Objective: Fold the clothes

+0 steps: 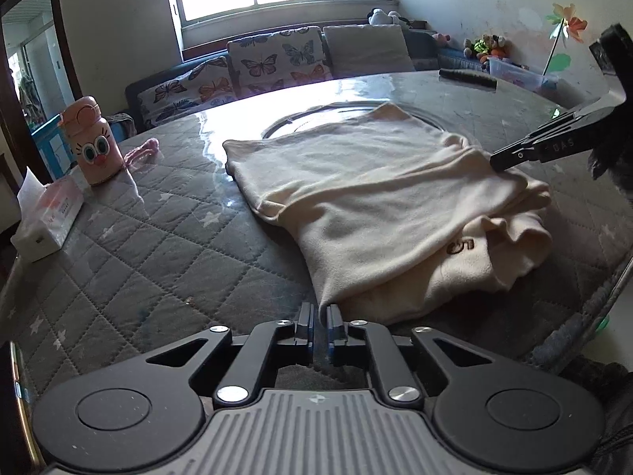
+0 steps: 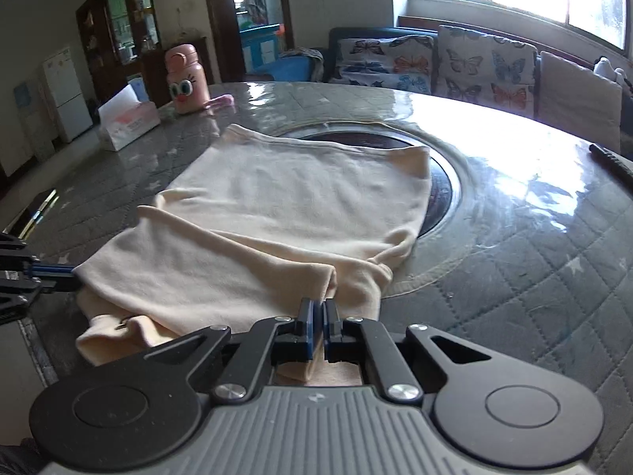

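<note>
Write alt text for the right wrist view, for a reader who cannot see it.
The right gripper pinches the near edge of a cream garment, partly folded on a quilted grey table. The left gripper grips its left corner; a pink bottle and a tissue box stand beyond.

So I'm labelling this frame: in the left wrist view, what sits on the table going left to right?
Tissue box → pink bottle → cream garment → right gripper, its tips on the garment's right edge.

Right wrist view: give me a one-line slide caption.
Right gripper shut on the cream garment's near fold, left gripper pinching its other corner on the quilted table.
</note>
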Motion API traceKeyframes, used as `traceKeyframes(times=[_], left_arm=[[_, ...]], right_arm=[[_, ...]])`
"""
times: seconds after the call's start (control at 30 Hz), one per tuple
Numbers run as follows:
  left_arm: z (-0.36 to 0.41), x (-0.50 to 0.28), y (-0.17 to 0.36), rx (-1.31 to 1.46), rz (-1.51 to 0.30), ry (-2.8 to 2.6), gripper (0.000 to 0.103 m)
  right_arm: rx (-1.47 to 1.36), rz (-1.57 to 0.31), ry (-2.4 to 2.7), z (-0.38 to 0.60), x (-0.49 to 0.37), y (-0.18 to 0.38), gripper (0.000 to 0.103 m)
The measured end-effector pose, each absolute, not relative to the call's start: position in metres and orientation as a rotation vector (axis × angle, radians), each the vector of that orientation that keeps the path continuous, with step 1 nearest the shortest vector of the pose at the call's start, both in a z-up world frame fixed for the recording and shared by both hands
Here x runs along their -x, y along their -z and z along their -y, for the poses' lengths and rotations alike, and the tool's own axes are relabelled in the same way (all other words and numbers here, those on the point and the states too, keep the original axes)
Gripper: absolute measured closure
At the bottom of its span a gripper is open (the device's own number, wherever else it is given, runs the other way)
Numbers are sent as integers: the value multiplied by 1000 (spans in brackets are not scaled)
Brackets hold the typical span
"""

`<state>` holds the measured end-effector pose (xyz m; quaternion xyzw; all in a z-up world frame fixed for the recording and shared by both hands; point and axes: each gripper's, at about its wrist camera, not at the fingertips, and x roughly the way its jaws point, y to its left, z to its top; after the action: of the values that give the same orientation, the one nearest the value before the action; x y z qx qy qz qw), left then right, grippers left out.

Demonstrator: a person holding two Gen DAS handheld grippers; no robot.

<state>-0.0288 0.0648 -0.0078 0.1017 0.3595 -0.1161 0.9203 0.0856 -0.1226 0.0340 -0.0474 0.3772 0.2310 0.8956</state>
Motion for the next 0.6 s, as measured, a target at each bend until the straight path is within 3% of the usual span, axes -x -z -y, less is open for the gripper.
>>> traceKeyframes(times=[0.27, 0.6], left_arm=[[-59, 1, -20, -178, -640, 268, 93], [-41, -59, 19, -179, -699, 261, 93]], right_arm=[[103, -740, -537, 114, -93, -43, 97], [135, -768, -557, 105, -109, -22, 99]])
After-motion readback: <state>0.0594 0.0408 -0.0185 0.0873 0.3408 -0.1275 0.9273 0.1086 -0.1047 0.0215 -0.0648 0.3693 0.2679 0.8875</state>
